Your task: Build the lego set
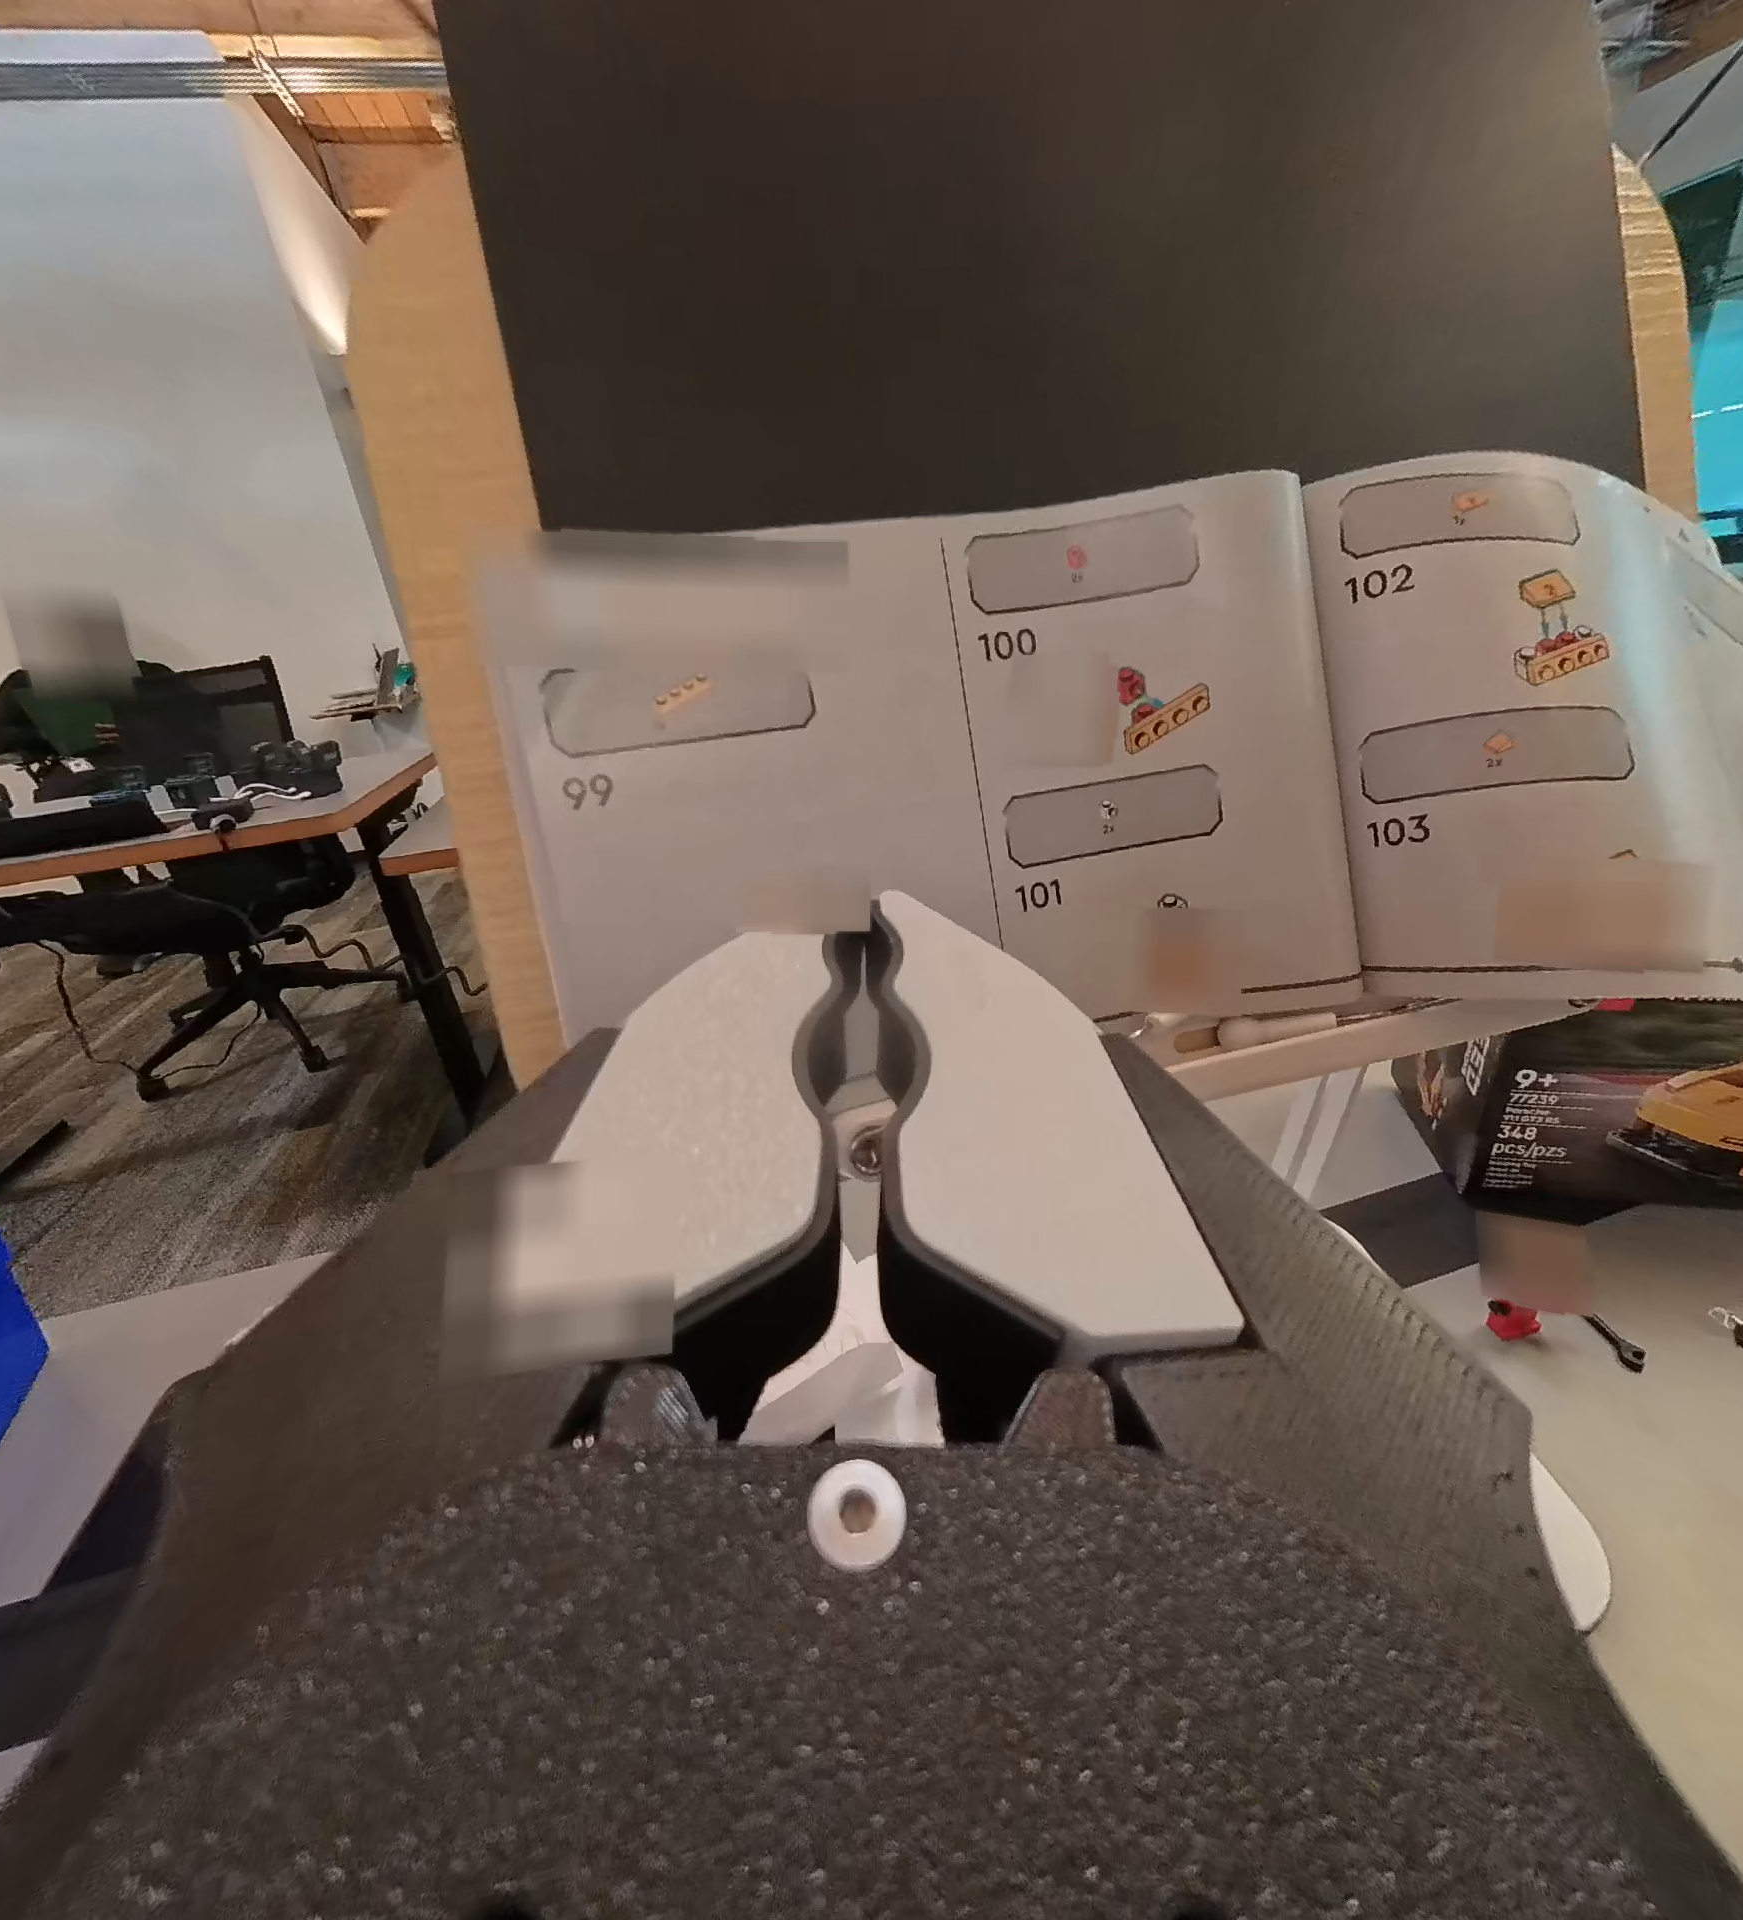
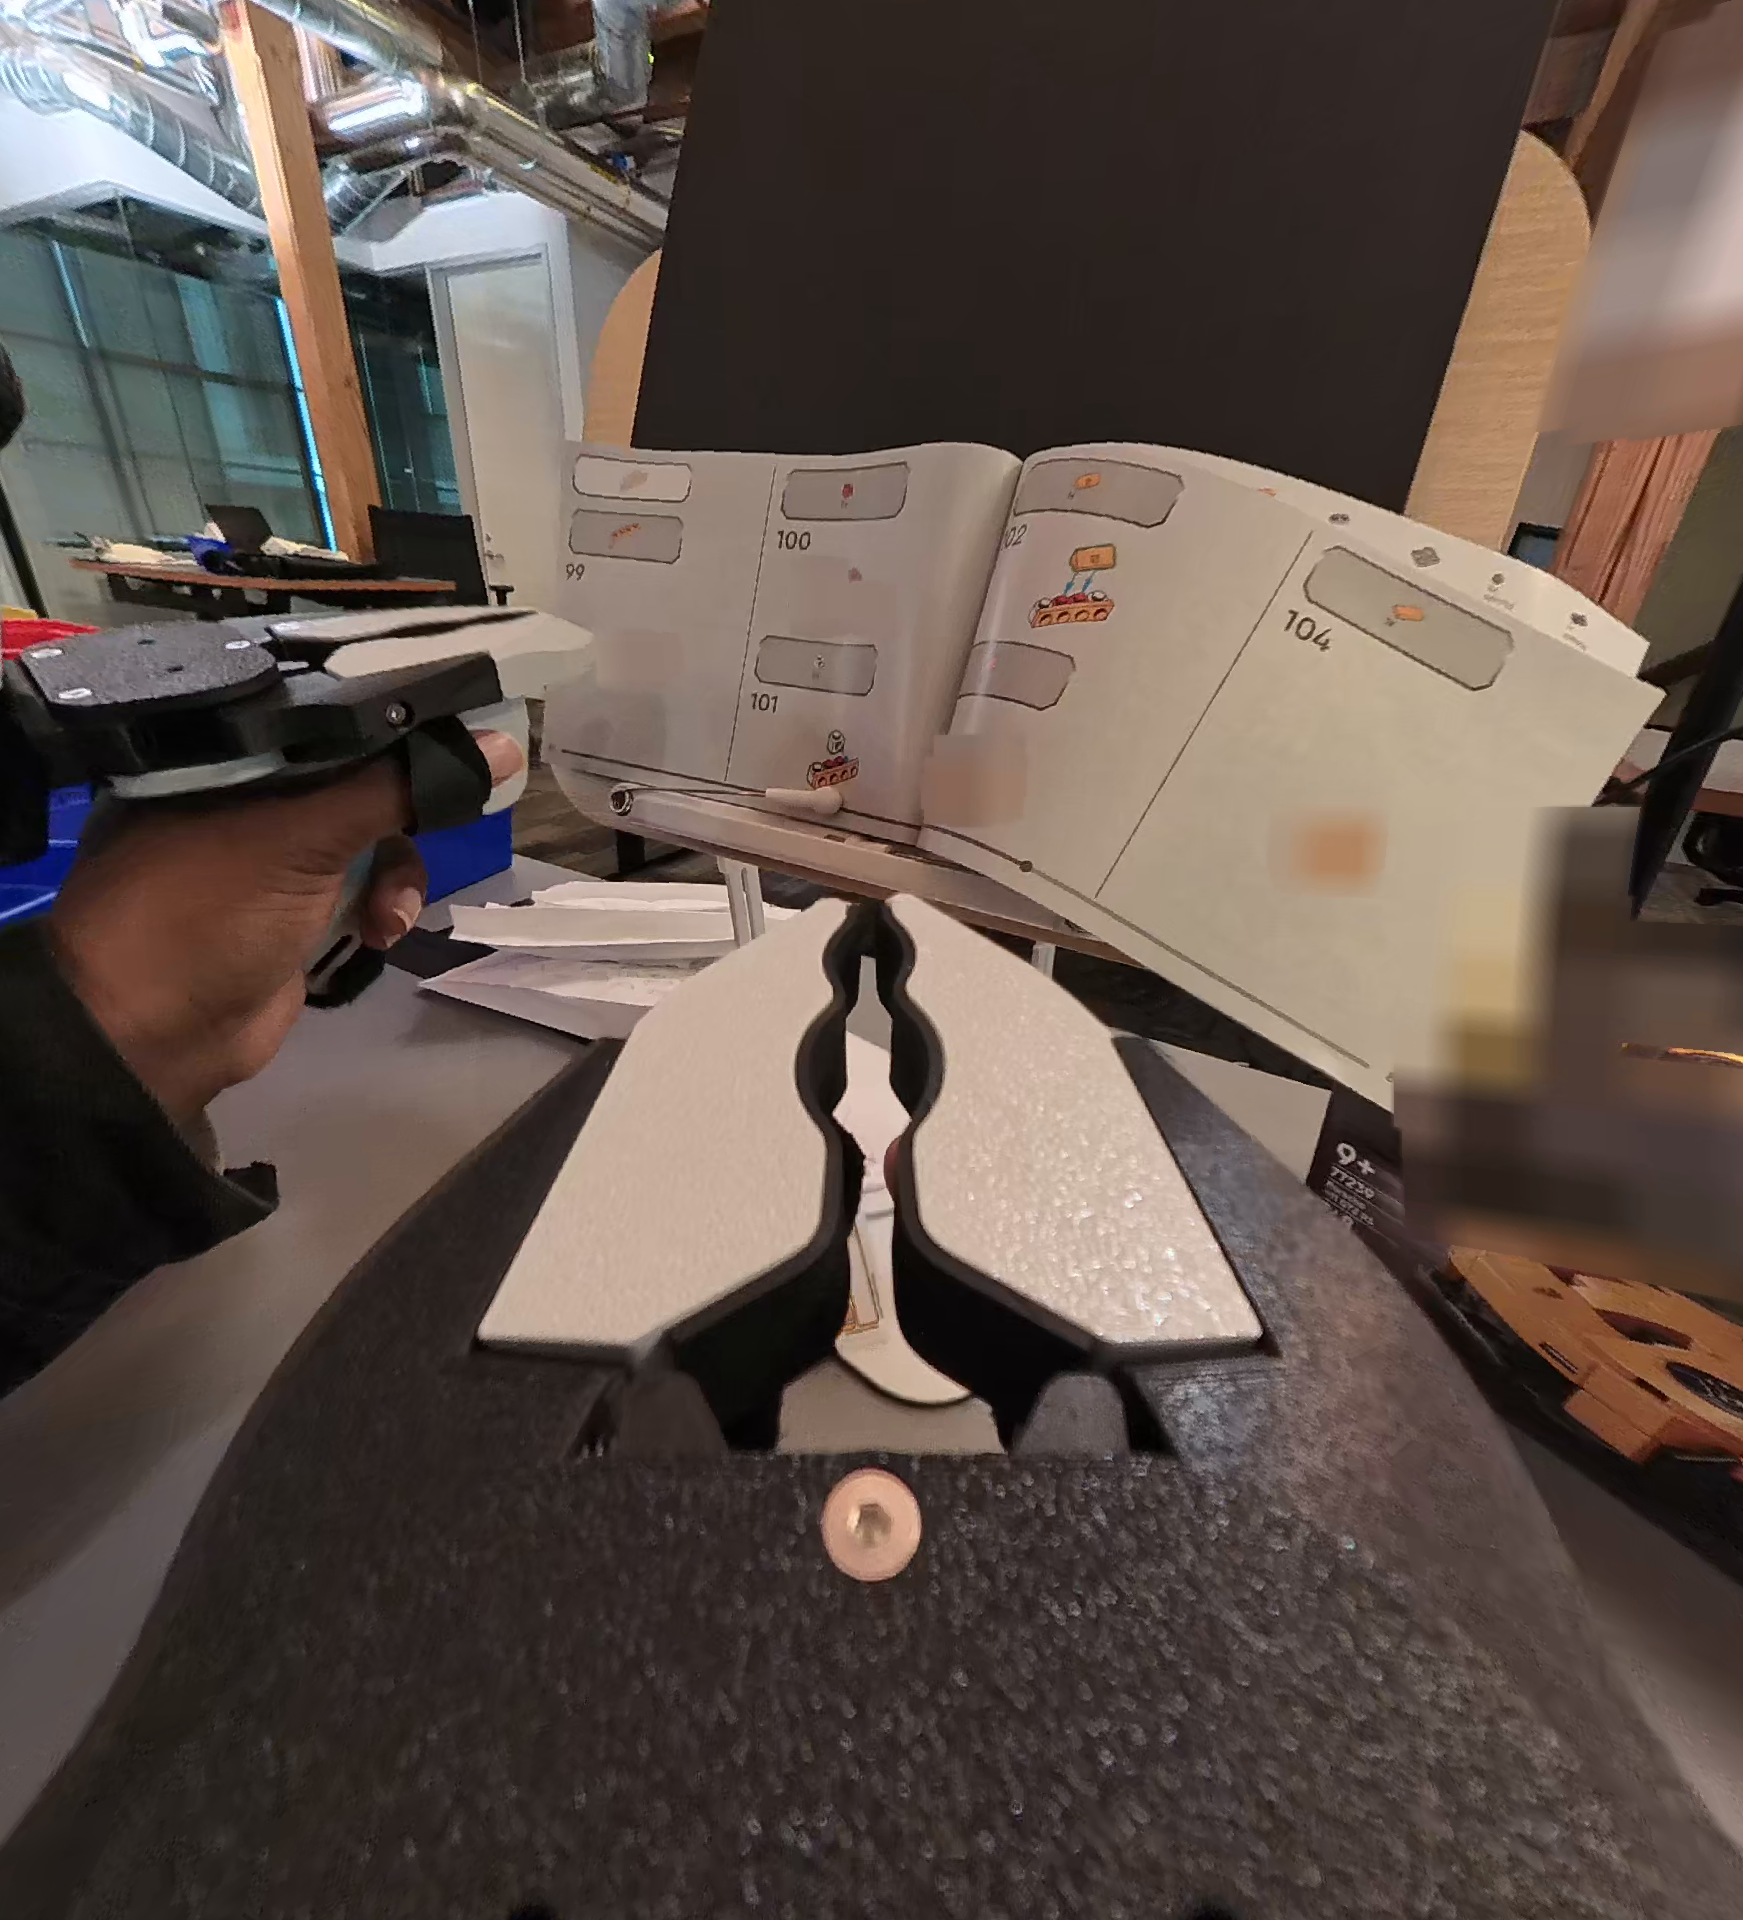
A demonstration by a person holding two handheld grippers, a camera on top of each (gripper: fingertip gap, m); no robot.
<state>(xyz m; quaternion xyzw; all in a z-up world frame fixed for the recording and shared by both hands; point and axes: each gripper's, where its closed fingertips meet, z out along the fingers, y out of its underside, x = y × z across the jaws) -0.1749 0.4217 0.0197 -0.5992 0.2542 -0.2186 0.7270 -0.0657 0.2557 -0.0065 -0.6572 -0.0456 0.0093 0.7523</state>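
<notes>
Left gripper (image 1: 872,925): raised off table, aimed at left page of open instruction booklet (image 1: 1137,727), jaws pressed together, nothing between them. Seen from the right wrist view as well, held by a hand (image 2: 223,935), tips just beside the booklet's left edge.
Booklet propped on a stand (image 2: 794,821) in front of a black board (image 1: 1033,260), pages curling at right.
Right gripper (image 2: 872,914): also raised, pointed under the booklet's lower edge, jaws nearly shut, slim gap only, empty.
Lego box (image 1: 1625,1132) sat right of stand on grey table (image 1: 1677,1507); loose parts further right, incl. a small red piece (image 1: 1511,1320) and a thin black piece (image 1: 1615,1340). Partly built orange model (image 2: 1656,1371) low right in right wrist view.
Judged step: reading instructions, no part in hand. Next move likely needs dropping to the loose parts at right, opening jaws, picking the piece shown on the page. Small parts, so precise tip alignment needed.
</notes>
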